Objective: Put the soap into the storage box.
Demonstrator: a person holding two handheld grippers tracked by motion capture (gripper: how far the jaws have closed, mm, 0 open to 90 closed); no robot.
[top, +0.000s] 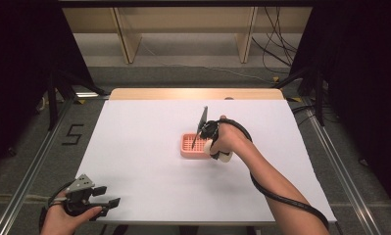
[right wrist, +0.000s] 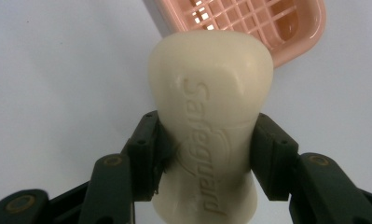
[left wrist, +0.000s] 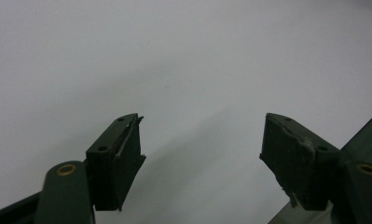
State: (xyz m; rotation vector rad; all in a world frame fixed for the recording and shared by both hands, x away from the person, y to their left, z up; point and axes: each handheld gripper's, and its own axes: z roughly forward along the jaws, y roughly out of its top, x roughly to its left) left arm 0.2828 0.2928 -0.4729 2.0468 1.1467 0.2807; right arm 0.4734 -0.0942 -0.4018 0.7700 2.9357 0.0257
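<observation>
Right gripper [right wrist: 204, 154] pinches cream-white waisted bar of soap [right wrist: 209, 126] at its narrow middle, jaws pressed on both sides; embossed lettering faces camera. Soap sits centre frame, its far end overlapping near edge of pink plastic slotted soap dish [right wrist: 267, 23] at upper right. Left gripper [left wrist: 200, 149] spread wide, nothing between jaws, over white table cover [left wrist: 174, 56], lower left of high view.

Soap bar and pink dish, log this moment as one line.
right gripper: shut on soap bar | soap bar: beside pink soap dish, not in it | left gripper: open, over white table cover
</observation>
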